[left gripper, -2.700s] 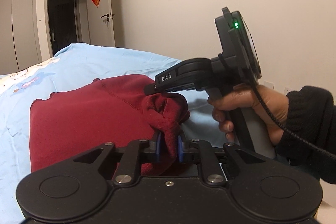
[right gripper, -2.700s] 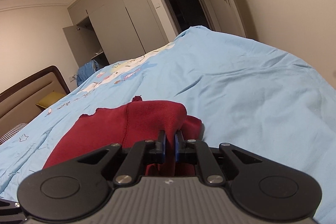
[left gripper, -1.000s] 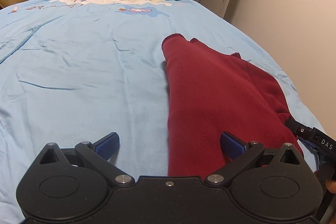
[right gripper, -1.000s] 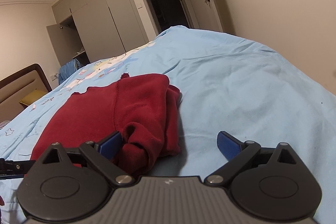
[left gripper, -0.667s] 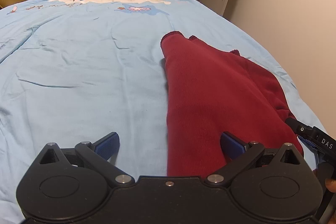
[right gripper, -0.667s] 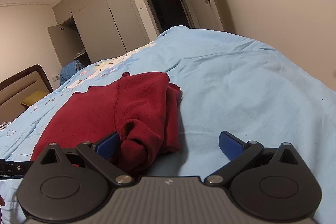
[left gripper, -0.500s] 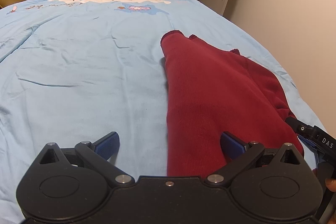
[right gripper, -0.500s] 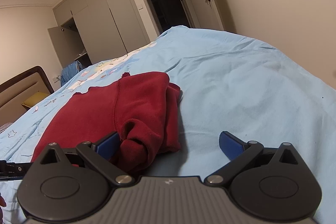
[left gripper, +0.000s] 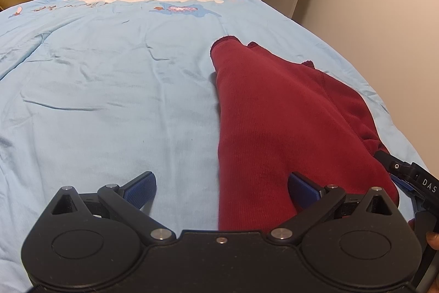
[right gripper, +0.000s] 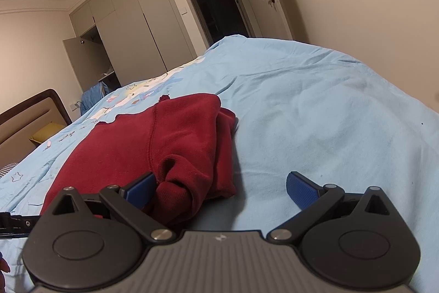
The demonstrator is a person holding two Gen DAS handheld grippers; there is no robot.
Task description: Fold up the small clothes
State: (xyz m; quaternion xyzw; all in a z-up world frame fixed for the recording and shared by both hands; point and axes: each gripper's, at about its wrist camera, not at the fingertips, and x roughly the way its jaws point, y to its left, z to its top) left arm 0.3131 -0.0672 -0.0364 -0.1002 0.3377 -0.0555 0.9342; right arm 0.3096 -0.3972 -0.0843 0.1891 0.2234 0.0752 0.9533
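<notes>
One dark red knitted garment (left gripper: 288,122) in front of me, lying on the light blue bed cover (left gripper: 109,89), doubled over lengthwise, near the cover's right-hand edge. That's the only piece of clothing I can count on the cover. The fold looks half done to my eye: one long side is straight, but the end by my right gripper (right gripper: 219,190) sits bunched in a lumpy roll. My right fingers are spread wide, holding nothing, the left pad just beside that roll, placed, I'd guess, to straighten it. My left gripper (left gripper: 221,190) hangs over the garment's near end, fingers wide apart too and empty, one pad over the red knit, the other over bare cover, straddling the straight edge. Two grippers, four blue pads.
</notes>
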